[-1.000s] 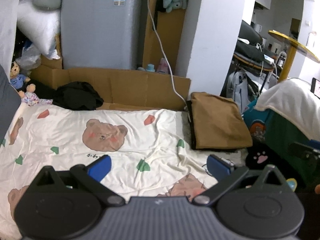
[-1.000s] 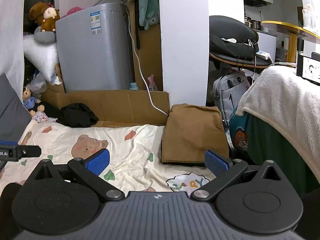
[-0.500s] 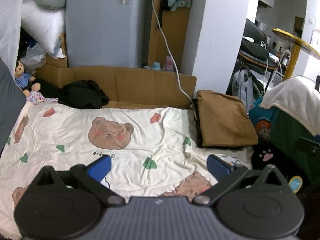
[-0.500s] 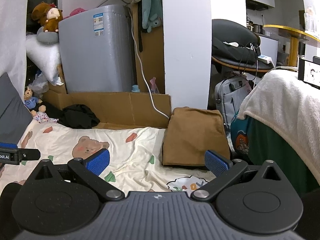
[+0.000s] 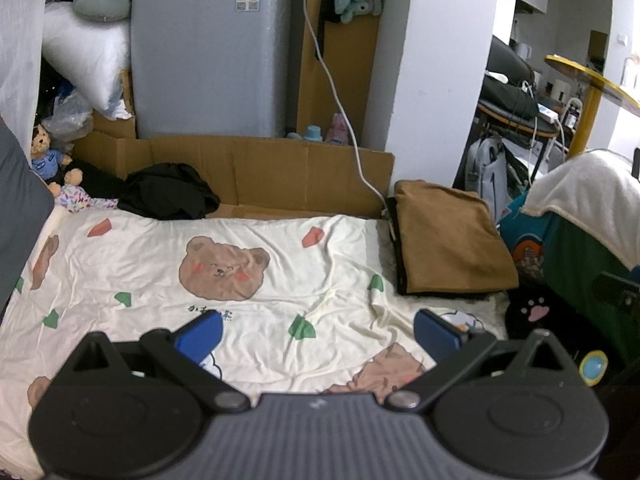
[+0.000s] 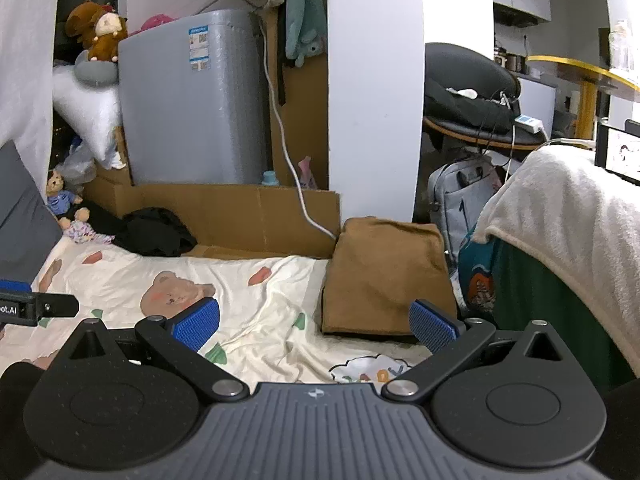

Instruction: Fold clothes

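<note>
Lettering "ot.AI" shows on the left gripper (image 6: 38, 308) body; both it and the right gripper (image 6: 314, 322) gape wide, empty, above the cream bear-print sheet (image 5: 280, 280), short of the folded brown garment (image 6: 384, 276).

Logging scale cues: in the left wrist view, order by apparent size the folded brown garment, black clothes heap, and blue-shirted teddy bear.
1. folded brown garment, largest.
2. black clothes heap, though it lies farther away.
3. blue-shirted teddy bear, clearly smallest.

Bed covered by cream bear-print sheet (image 5: 280, 280), wrinkled. Folded brown garment (image 5: 452, 240) lies at far right edge, atop a dark folded layer. Crumpled black garment (image 5: 168, 196) sits far left, small plush toys (image 5: 60, 176) beside it.
</note>
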